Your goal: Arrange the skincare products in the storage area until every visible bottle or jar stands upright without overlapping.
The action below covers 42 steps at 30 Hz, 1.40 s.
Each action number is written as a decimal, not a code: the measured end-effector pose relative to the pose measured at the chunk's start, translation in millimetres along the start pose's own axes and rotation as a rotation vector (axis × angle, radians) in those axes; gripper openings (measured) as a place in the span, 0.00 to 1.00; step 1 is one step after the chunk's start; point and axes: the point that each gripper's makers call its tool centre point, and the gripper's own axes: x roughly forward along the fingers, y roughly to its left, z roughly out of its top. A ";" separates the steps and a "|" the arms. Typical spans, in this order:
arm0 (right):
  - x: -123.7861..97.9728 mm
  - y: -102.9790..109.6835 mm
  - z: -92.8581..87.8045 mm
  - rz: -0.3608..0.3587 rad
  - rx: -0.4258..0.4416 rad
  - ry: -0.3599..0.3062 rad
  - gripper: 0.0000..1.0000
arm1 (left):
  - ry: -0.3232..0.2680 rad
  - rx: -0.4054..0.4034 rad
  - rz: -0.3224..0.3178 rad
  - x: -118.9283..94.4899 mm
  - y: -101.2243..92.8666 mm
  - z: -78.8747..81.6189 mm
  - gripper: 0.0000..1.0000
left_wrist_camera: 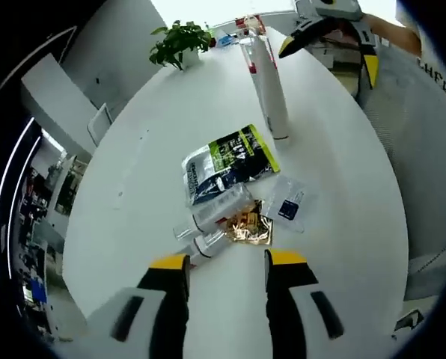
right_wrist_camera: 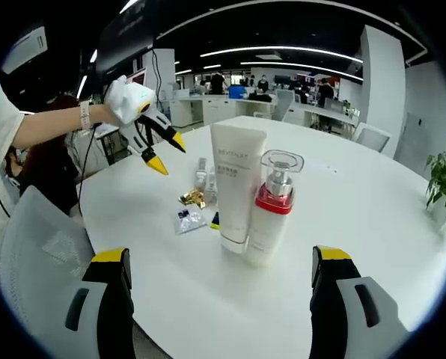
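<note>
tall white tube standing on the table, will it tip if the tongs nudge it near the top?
Likely yes: the white tube is tall and narrow, upright on its cap end. It may knock the pump bottle standing right beside it. Its body probably squashes under a hard grip.

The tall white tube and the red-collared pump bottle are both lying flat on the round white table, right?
No. The right gripper view shows the tall white tube and red-collared pump bottle standing upright, side by side, on the round white table.
</note>
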 end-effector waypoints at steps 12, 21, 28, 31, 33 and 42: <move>1.1 -3.2 -6.7 -0.004 0.025 0.005 1.00 | 0.047 0.039 -0.036 21.7 29.8 0.0 0.15; 1.0 -7.0 -14.6 -0.009 0.052 0.016 1.00 | 0.115 0.122 -0.061 32.9 39.0 -12.9 0.11; 3.6 -6.9 -18.7 -0.004 0.065 0.025 1.00 | 0.156 0.164 -0.130 46.1 38.9 -22.0 0.15; 4.7 -8.9 -19.9 -0.006 0.075 0.027 1.00 | 0.150 0.132 -0.146 53.9 41.4 -22.7 0.18; 4.7 -9.2 -20.7 -0.007 0.079 0.028 1.00 | 0.153 0.145 -0.153 54.7 38.2 -22.8 0.19; 6.2 -11.4 -26.1 -0.011 0.098 0.038 1.00 | 0.195 0.178 -0.205 67.4 35.7 -30.9 0.21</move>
